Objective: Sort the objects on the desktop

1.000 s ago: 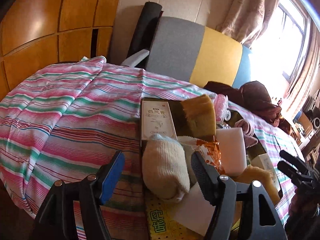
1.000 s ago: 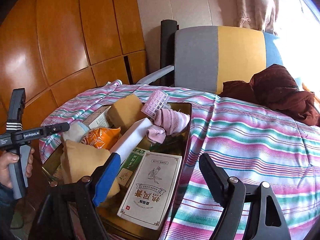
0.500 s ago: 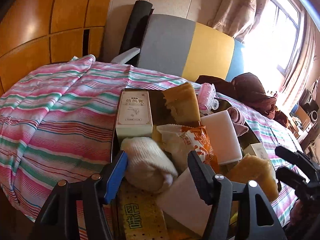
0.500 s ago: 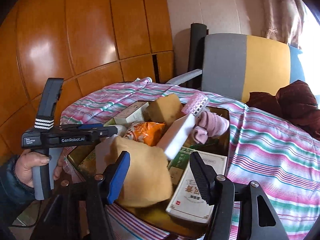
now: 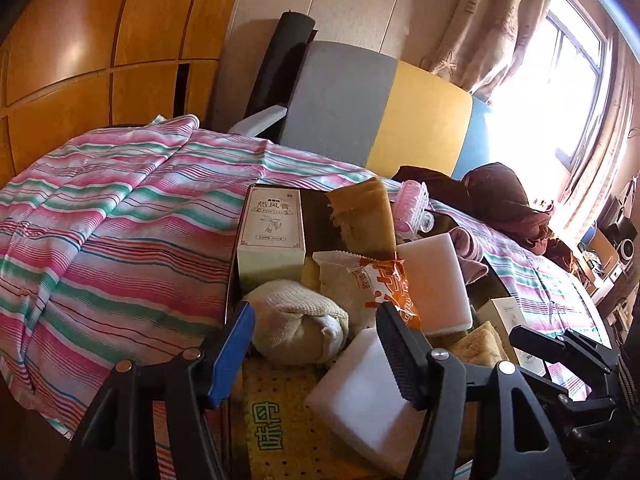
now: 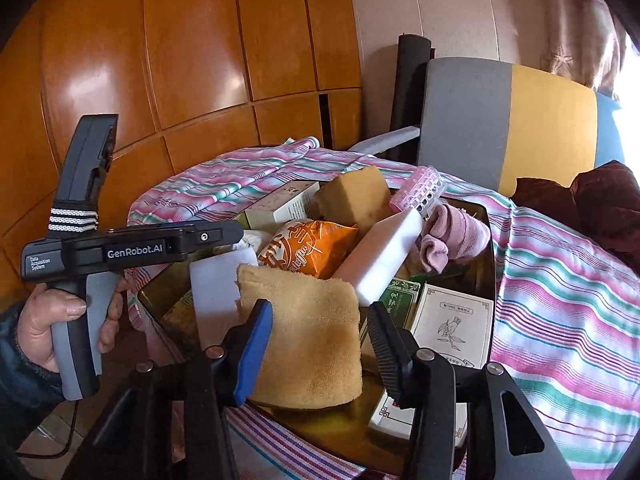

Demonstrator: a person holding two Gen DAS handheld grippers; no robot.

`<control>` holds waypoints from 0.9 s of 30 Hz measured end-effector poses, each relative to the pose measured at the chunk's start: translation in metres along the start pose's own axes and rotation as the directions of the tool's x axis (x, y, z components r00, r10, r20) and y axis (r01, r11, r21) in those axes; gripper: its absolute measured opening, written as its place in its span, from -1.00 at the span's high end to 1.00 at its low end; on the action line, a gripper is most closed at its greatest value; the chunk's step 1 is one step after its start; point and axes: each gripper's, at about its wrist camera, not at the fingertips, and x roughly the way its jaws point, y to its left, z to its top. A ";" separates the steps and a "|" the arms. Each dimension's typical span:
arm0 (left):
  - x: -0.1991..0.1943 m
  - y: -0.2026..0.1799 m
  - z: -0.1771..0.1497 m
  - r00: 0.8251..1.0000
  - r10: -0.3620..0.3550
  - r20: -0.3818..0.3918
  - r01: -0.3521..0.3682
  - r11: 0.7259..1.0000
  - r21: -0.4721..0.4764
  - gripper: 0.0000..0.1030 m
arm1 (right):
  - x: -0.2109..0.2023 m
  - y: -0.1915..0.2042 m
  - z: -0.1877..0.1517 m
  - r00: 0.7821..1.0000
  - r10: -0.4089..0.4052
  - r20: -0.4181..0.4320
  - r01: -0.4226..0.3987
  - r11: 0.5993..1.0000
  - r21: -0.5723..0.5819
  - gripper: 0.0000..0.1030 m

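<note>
Crowding a dark tray: both tongs gaping over the clutter

Sitting on a tabletop draped in a striped cloth, the tray serves as the landmark; everything to be sorted lies heaped inside it. Left tongs stand apart above the tray's near edge, gripping nothing; between their fingers sits a cream knitted bundle, and beside it a white foam block lies under the black finger. Deeper in the tray from there stand a pale printed box, an orange snack packet, a second white block and a tall brown sponge; a pink ridged roller lies at the tray's far rim.

Right tongs are likewise spread wide and empty; a tan sponge fills the gap between their fingers, though whether either finger touches it cannot be told. Right of that sponge in the tray lie a green box and a white printed box; a rolled pink sock rests toward the tray's far side.

A hand off the tray's left side grips the handle of the left tongs; a grey and yellow chair back rises beyond the tray.
</note>
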 end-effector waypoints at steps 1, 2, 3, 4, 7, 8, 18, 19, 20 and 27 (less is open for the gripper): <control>-0.005 -0.002 0.000 1.000 0.005 0.014 -0.005 1.000 0.002 -0.33 | -0.002 -0.001 0.000 1.000 -0.002 0.005 0.002 1.000 0.011 -0.05; -0.010 -0.003 0.000 1.000 0.014 0.026 -0.014 1.000 0.004 -0.37 | -0.005 -0.001 0.001 1.000 -0.004 0.009 0.004 1.000 0.023 -0.09; -0.015 -0.005 0.000 0.999 0.024 0.038 -0.024 1.000 0.006 -0.41 | -0.008 -0.001 0.001 1.000 -0.007 0.014 0.006 0.999 0.035 -0.15; -0.021 -0.006 0.001 0.998 0.034 0.050 -0.034 0.999 0.007 -0.43 | -0.011 -0.001 0.001 1.000 -0.014 0.020 0.013 0.999 0.043 -0.18; -0.036 -0.012 -0.002 0.994 0.078 0.070 -0.080 0.997 0.018 -0.58 | -0.022 0.003 0.000 0.998 -0.050 0.042 0.048 0.997 0.058 -0.33; -0.041 -0.015 -0.004 0.993 0.096 0.074 -0.098 0.995 0.023 -0.59 | -0.024 0.005 -0.001 0.997 -0.070 0.043 0.067 0.995 0.070 -0.38; -0.082 -0.044 -0.023 0.978 0.198 0.068 -0.203 0.976 0.084 -0.59 | -0.046 0.030 -0.004 0.948 -0.308 0.073 0.301 0.949 0.097 -0.99; -0.085 -0.047 -0.025 0.980 0.190 0.066 -0.195 0.977 0.088 -0.59 | -0.048 0.030 -0.004 0.944 -0.322 0.076 0.314 0.944 0.099 -0.99; -0.089 -0.049 -0.026 0.981 0.182 0.064 -0.187 0.978 0.092 -0.59 | -0.050 0.031 -0.004 0.939 -0.335 0.080 0.327 0.940 0.100 -0.99; -0.109 -0.060 -0.027 0.981 0.172 0.087 -0.181 0.978 0.102 -0.45 | -0.052 0.029 -0.003 0.939 -0.338 0.065 0.329 0.937 0.118 -0.99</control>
